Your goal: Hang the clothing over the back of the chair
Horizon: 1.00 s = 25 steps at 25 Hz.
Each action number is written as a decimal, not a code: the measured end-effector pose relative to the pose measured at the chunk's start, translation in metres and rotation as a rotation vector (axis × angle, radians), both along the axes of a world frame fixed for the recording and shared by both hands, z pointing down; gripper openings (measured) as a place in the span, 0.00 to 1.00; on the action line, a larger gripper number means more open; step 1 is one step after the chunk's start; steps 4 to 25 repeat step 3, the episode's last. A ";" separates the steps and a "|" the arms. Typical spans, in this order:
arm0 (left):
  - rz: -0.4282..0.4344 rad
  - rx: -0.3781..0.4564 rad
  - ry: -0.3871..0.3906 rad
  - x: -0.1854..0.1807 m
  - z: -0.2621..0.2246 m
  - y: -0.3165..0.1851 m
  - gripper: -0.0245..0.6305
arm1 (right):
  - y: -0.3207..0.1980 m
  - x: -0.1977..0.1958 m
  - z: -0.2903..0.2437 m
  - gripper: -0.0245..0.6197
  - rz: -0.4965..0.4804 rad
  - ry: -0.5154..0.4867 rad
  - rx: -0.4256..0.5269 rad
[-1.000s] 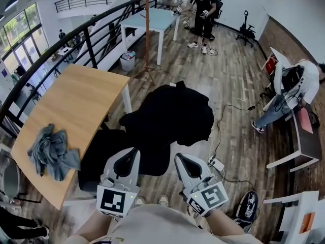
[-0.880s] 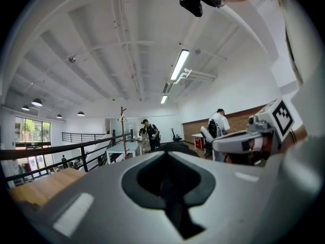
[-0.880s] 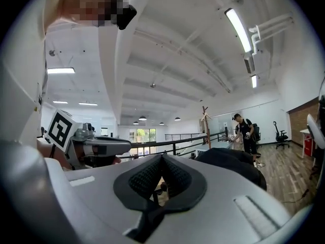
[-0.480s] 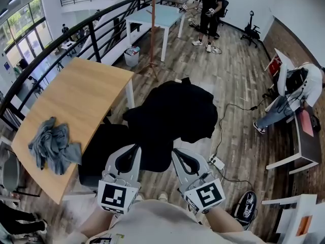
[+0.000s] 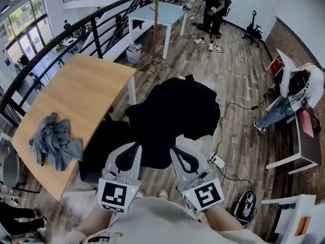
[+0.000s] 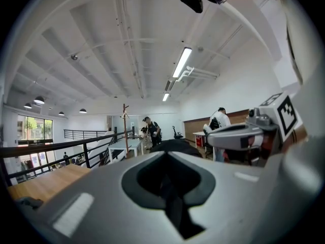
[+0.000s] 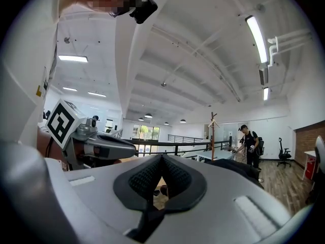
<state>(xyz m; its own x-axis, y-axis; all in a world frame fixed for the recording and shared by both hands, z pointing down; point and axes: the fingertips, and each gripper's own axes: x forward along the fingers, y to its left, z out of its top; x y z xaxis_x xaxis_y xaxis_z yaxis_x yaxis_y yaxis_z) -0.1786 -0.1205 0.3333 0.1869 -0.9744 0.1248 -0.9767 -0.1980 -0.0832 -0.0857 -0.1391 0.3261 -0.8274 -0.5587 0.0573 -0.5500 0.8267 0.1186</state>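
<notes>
Left gripper (image 5: pixel 133 147): jaws closed tip to tip with nothing between them, held low near the person's body and pointing out toward the chair.
Right gripper (image 5: pixel 173 149): also shut and empty, with only floor showing through the hollow behind its tips; it sits just beside the left one.
Black clothing (image 5: pixel 172 113): draped in a loose heap over the chair back, ahead of both grippers. Its near hem hangs just beyond their tips, and neither seems to touch it.
Chair (image 5: pixel 99 149): black, its seat showing left of the garment, close to the edge of the tabletop (image 5: pixel 76 95).
Step in hand: to my eye the garment is already hung, so this is a check of how it sits.
Doing it well: see that the cloth falls on both sides of the back. If it bunches to one side, pinch the hem and pull it across gently so the weight doesn't drag it off.
Grey cloth (image 5: pixel 53 142): crumpled on the tabletop, well apart to the left.
</notes>
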 end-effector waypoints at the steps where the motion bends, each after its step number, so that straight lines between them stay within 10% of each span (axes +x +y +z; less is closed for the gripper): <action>1: -0.001 0.000 0.003 -0.002 0.000 0.001 0.05 | 0.001 -0.003 -0.001 0.04 -0.004 -0.007 0.000; 25: -0.002 0.005 0.003 -0.006 0.002 0.002 0.05 | 0.004 -0.007 -0.005 0.04 -0.012 -0.023 0.004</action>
